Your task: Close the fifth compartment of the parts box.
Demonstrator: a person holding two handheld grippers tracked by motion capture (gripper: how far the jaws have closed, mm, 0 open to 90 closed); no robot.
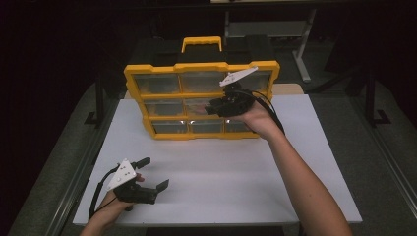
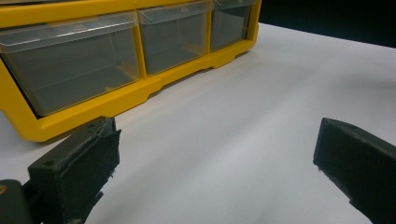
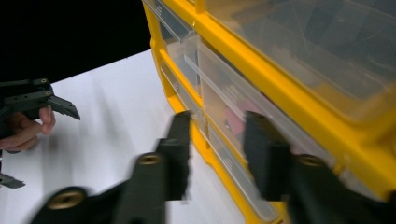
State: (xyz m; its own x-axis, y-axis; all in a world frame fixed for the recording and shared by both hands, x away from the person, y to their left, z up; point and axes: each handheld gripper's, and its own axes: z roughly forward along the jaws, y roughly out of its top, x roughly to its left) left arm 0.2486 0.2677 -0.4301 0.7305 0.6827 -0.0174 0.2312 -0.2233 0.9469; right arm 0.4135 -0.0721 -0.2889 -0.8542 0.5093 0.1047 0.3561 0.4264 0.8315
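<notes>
Right gripper (image 1: 210, 107), jaws parted, sits against the yellow organizer's (image 1: 201, 66) middle drawer (image 1: 196, 105)

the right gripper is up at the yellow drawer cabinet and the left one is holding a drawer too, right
Not quite. The right gripper is at the yellow drawer cabinet, but the left gripper holds nothing: its jaws stand open over the bare white table, as the left gripper view shows.

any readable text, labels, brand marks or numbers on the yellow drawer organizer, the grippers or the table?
None legible.
Yellow drawer organizer: frame and handle carry no print that can be read; clear drawers have no labels.
Right gripper and left gripper: black bodies and grey plates, no readable marking; the right gripper view is blurred.
White table: plain, no writing.
</notes>
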